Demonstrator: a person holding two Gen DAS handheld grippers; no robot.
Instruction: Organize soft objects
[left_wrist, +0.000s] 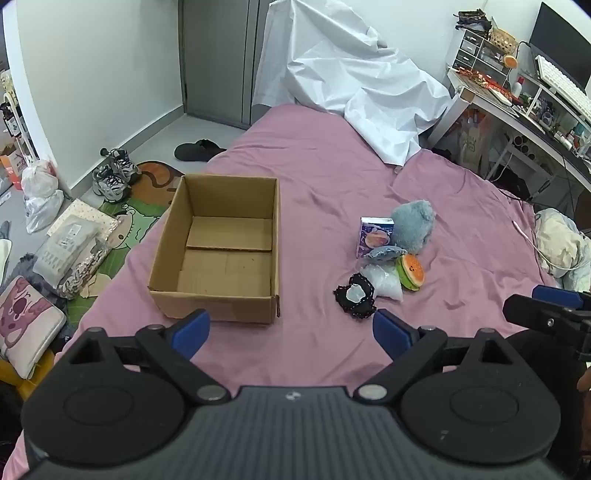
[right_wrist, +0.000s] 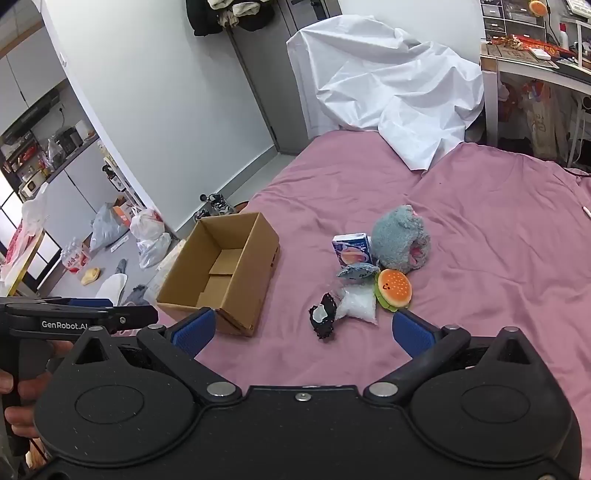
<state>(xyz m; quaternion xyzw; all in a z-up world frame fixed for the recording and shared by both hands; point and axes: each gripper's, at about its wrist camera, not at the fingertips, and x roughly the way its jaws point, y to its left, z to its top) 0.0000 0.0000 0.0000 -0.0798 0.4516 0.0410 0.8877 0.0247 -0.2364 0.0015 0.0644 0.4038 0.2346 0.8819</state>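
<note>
An empty open cardboard box (left_wrist: 221, 251) (right_wrist: 225, 273) sits on the pink bed. To its right lies a small pile: a grey plush toy (left_wrist: 412, 225) (right_wrist: 400, 240), a small purple carton (left_wrist: 373, 236) (right_wrist: 351, 249), a burger plush (left_wrist: 412, 273) (right_wrist: 393, 288), a clear plastic bag (left_wrist: 386, 282) (right_wrist: 356, 304), a grey fabric piece (left_wrist: 384, 254) (right_wrist: 356, 273) and a black lace item (left_wrist: 356, 295) (right_wrist: 323, 317). My left gripper (left_wrist: 291, 328) is open and empty, short of the box and pile. My right gripper (right_wrist: 303, 328) is open and empty, just short of the pile.
A crumpled white sheet (left_wrist: 351, 81) (right_wrist: 391, 85) covers the bed's far end. A cluttered desk (left_wrist: 517, 103) stands at right. Shoes (left_wrist: 110, 173), bags (right_wrist: 147, 236) and cushions (left_wrist: 26, 317) lie on the floor left of the bed. A pillow (left_wrist: 561, 247) lies at the right edge.
</note>
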